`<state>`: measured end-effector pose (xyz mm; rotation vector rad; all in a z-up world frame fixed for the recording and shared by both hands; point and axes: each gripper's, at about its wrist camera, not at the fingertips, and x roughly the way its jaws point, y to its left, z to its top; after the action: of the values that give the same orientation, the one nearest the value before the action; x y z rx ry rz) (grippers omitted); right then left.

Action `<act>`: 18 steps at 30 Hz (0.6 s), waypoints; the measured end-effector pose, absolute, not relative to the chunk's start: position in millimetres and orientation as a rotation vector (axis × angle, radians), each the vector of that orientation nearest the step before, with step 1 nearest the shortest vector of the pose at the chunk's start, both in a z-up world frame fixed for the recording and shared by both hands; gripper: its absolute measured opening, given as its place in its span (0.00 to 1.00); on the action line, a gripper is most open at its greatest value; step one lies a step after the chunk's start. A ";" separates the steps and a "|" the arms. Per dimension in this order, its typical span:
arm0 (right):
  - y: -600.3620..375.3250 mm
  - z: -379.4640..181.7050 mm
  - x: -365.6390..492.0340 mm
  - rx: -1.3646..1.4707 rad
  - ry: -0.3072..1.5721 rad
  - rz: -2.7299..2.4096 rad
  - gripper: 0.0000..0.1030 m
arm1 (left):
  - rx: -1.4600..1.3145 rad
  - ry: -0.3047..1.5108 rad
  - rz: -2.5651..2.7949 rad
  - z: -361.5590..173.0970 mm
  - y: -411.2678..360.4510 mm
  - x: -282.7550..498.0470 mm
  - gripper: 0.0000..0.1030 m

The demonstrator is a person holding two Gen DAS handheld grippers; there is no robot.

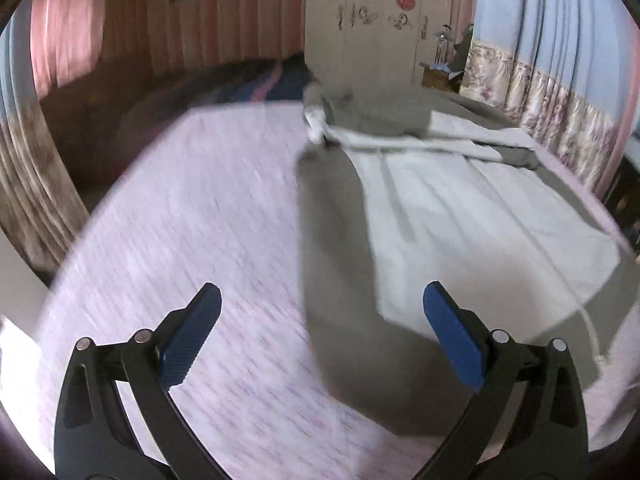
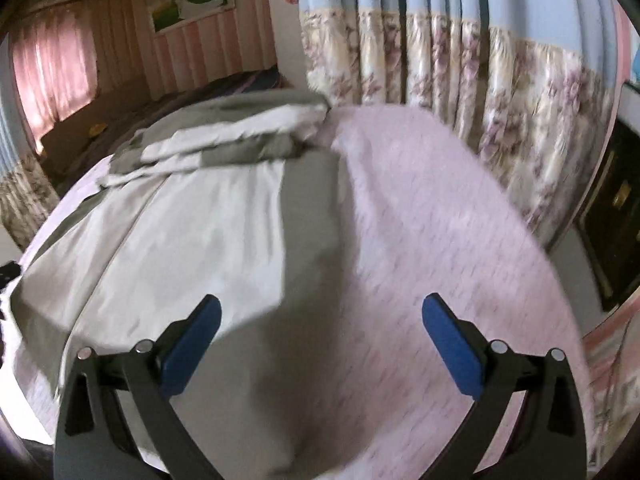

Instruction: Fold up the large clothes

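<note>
While the grey and white garment lies spread flat across the middle of the bed, bunched toward its far edge, I hold my left tool and right tool wide apart above it, gripping nothing.

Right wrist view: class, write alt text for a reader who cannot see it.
An open, empty gripper hovers over a large grey and white garment spread on a bed with a pink cover. The garment's far end is bunched up. Floral and blue curtains hang behind the bed.
</note>
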<state>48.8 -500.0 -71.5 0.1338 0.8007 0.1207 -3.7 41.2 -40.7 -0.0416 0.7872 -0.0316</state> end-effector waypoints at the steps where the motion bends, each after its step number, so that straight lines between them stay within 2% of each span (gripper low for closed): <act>1: -496.7 -75.2 45.8 0.135 0.806 0.135 0.98 | -0.065 0.807 -0.042 -46.6 38.7 -2.9 0.97; 8: -464.4 -103.1 45.5 0.171 0.905 0.240 0.95 | -0.072 0.917 -0.131 -77.3 2.2 12.6 0.97; 11: -449.7 -109.1 48.4 0.206 0.921 0.318 0.45 | -0.071 0.934 -0.132 -86.2 -5.2 17.8 0.97; 12: -444.1 -106.6 47.9 0.194 0.910 0.330 0.20 | -0.074 0.926 -0.143 -84.8 -6.5 18.0 0.91; 13: -439.0 -101.6 47.4 0.180 0.891 0.331 0.14 | -0.076 0.919 -0.162 -83.3 -7.6 17.6 0.82; 14: -435.5 -95.6 46.0 0.166 0.869 0.328 0.12 | -0.069 0.906 -0.175 -78.5 -8.0 17.6 0.54; 15: -433.3 -86.2 44.5 0.163 0.841 0.337 0.09 | -0.070 0.897 -0.193 -72.1 -7.0 17.8 0.32; 17: -432.8 -65.5 38.2 0.164 0.784 0.369 0.07 | -0.074 0.861 -0.234 -51.0 -3.0 16.4 0.19; 18: -432.4 -49.0 31.3 0.151 0.746 0.383 0.07 | -0.062 0.837 -0.244 -39.4 -2.6 12.4 0.16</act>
<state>31.3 -432.4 -49.0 0.1512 0.7455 0.3827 12.4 -2.6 -39.4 -0.0616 0.8373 -0.2437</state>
